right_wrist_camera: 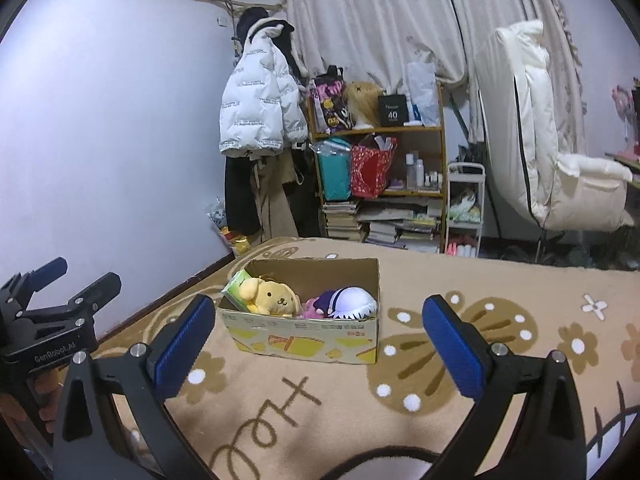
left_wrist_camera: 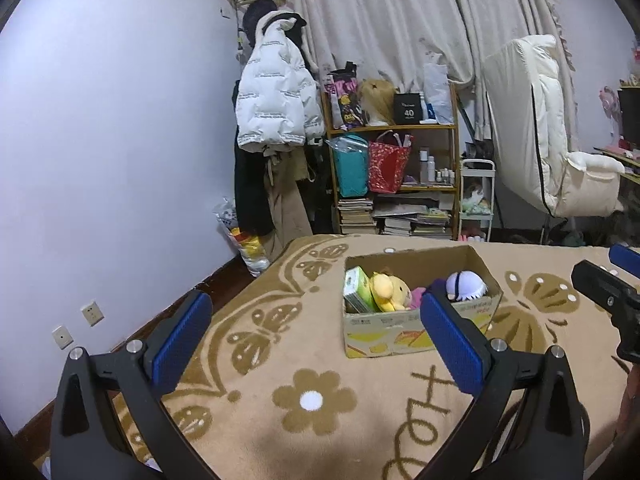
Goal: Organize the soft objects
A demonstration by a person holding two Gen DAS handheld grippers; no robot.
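A cardboard box [left_wrist_camera: 384, 330] [right_wrist_camera: 304, 336] stands on the beige patterned blanket [left_wrist_camera: 312, 400] [right_wrist_camera: 440, 360]. Inside lie a green tissue pack [left_wrist_camera: 358, 288] [right_wrist_camera: 236, 286], a yellow plush dog [left_wrist_camera: 388, 290] [right_wrist_camera: 272, 298], a pink plush [left_wrist_camera: 416, 296] [right_wrist_camera: 312, 308] and a white and purple plush [left_wrist_camera: 466, 284] [right_wrist_camera: 352, 300]. My left gripper [left_wrist_camera: 316, 336] is open, held short of the box with nothing between its blue pads. My right gripper [right_wrist_camera: 320, 340] is open too, also short of the box and holding nothing. Each gripper shows at the edge of the other's view: right [left_wrist_camera: 612, 292], left [right_wrist_camera: 60, 292].
Beyond the bed stand a wooden shelf [left_wrist_camera: 394, 128] [right_wrist_camera: 380, 130] with bags, bottles and stacked books, a white jacket [left_wrist_camera: 276, 100] [right_wrist_camera: 260, 108] hanging on the wall, a small white cart [right_wrist_camera: 464, 208] and a white padded chair [left_wrist_camera: 560, 152] [right_wrist_camera: 552, 152]. The wall lies to the left.
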